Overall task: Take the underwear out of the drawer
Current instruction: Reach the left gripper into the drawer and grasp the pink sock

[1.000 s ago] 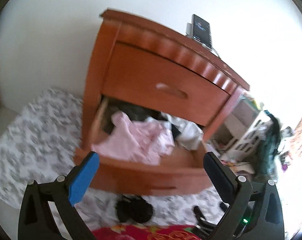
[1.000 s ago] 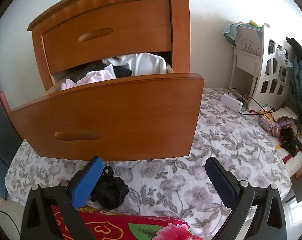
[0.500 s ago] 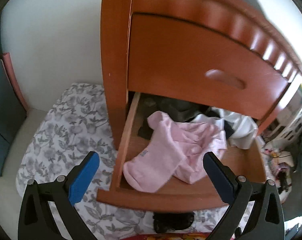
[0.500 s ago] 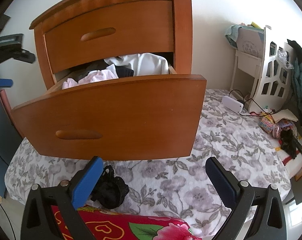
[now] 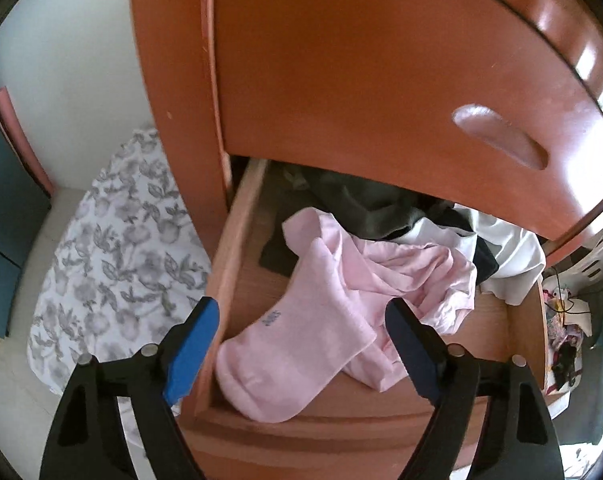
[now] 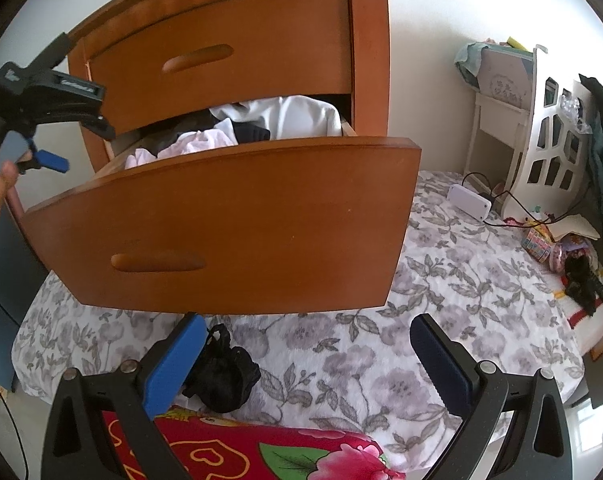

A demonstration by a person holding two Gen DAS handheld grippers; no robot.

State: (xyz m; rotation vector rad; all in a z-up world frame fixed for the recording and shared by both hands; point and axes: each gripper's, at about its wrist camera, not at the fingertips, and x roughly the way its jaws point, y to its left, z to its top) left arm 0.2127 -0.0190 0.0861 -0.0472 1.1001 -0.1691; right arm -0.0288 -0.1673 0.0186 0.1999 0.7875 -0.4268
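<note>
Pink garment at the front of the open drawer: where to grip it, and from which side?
Grip the pink garment at its raised folded band near the drawer front, coming from above. It lies loose on top of the pile, unobstructed. The left gripper, jaws closing, hangs over it without touching.

The drawer [image 5: 237, 272] rear lies hidden under the upper drawer front [image 5: 381, 80]; dark clothes [image 5: 365, 208] indistinct.

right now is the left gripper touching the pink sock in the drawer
Cannot tell: in the left wrist view the left gripper, jaws closing, straddles the pink sock, with no contact or gap plainly shown.
</note>
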